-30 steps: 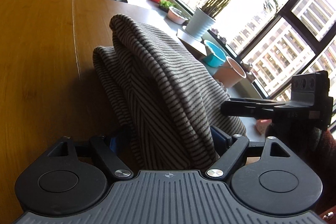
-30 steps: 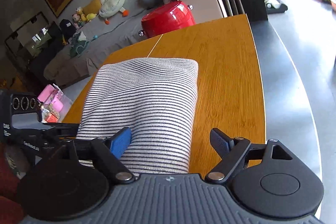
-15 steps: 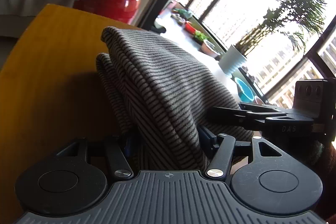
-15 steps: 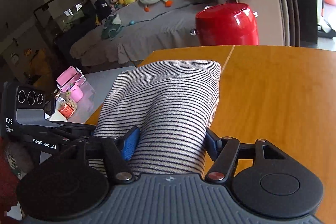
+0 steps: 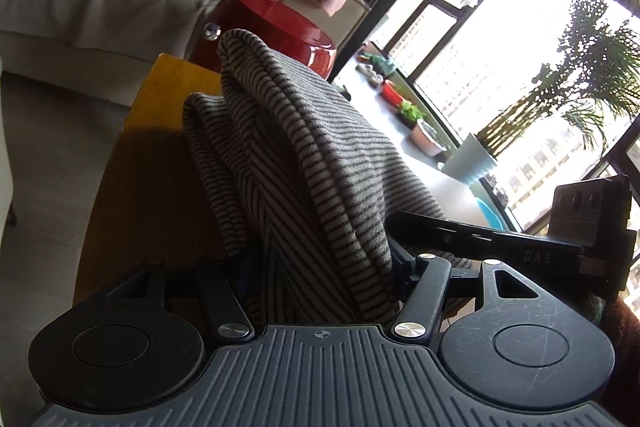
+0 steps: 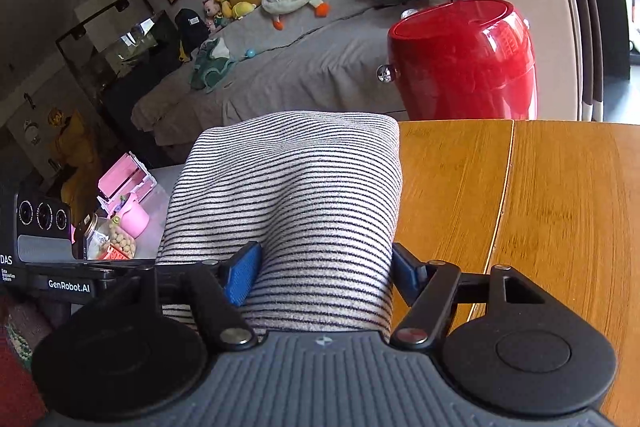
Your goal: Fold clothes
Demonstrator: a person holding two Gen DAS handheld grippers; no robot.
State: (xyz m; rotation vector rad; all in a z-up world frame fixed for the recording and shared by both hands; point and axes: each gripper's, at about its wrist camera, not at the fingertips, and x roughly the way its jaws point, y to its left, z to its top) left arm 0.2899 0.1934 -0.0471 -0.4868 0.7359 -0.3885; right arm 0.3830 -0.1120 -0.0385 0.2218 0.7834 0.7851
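Left wrist view: a bright window with a potted palm (image 5: 576, 99) lies far right, beyond the wooden tabletop (image 5: 132, 163). The left gripper (image 5: 320, 267) points level, its fingers clenched on the folded striped garment (image 5: 304, 163), which bulges up over the tabletop.

Right wrist view: a grey sofa and a red container (image 6: 464, 59) sit far behind the tabletop (image 6: 552, 211). The right gripper (image 6: 324, 271) clamps the garment's (image 6: 292, 187) near edge, the blue fingers (image 6: 240, 275) pressed against it.

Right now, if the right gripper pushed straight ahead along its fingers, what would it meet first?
The right gripper is already shut on the striped garment, so that fabric comes first. Beyond its folded edge, probably the sofa past the wooden table; depth is unclear.
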